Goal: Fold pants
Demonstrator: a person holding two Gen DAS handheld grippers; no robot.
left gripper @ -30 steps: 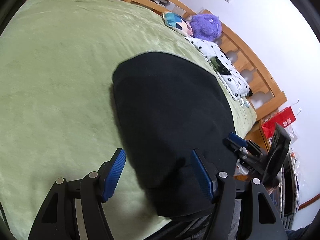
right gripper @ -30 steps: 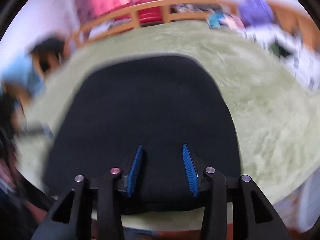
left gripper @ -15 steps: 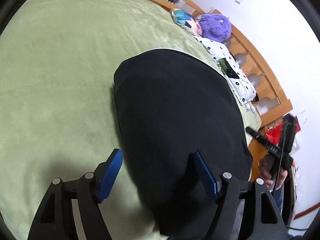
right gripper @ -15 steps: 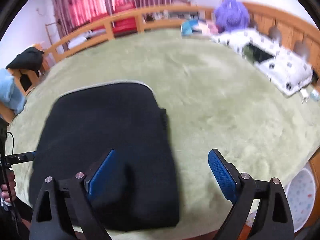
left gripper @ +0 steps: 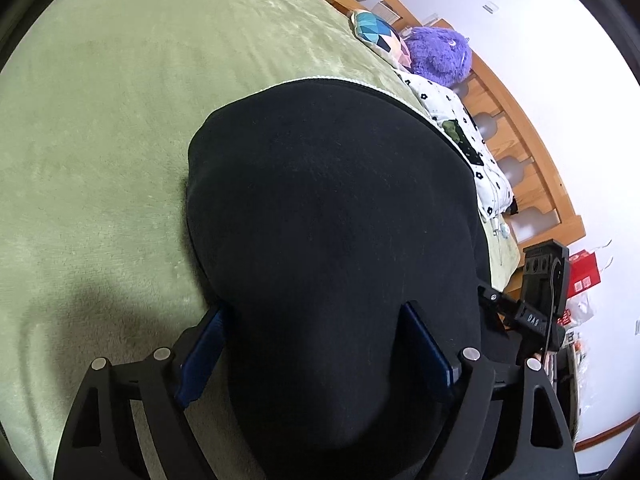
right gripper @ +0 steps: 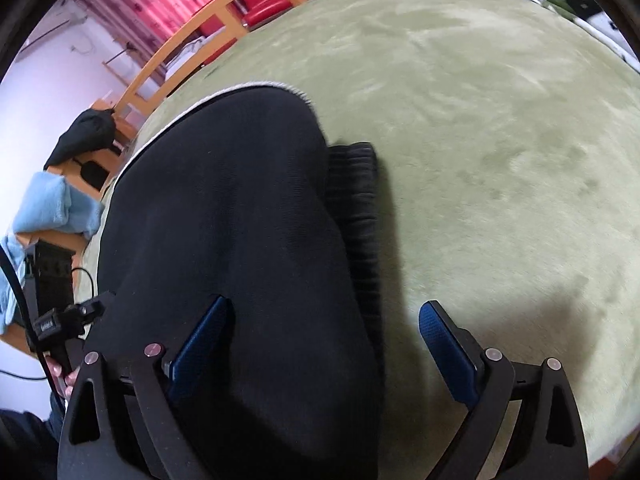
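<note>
The black pants point(left gripper: 328, 216) lie folded in a thick stack on the green bed cover point(left gripper: 104, 128), a white edge showing at the far side. My left gripper point(left gripper: 316, 336) is open, its blue pads astride the stack's near left corner. In the right wrist view the pants point(right gripper: 228, 216) fill the left half, with a ribbed cuff point(right gripper: 356, 184) sticking out on the right. My right gripper point(right gripper: 324, 340) is open wide, its jaws astride the stack's near right edge. The right gripper also shows in the left wrist view point(left gripper: 536, 300).
A purple plush toy point(left gripper: 438, 56), a patterned cushion point(left gripper: 376, 36) and a white spotted pillow point(left gripper: 468, 136) lie along the wooden bed rail point(left gripper: 532, 160). A blue cloth point(right gripper: 52, 208) and dark clothes point(right gripper: 86, 136) sit beyond the bed's left side. Red curtains point(right gripper: 168, 4) hang behind.
Both grippers have dropped closer to the pants and now straddle the stack's near corners. The right gripper opened wide after a second ago and swung to the right edge.
</note>
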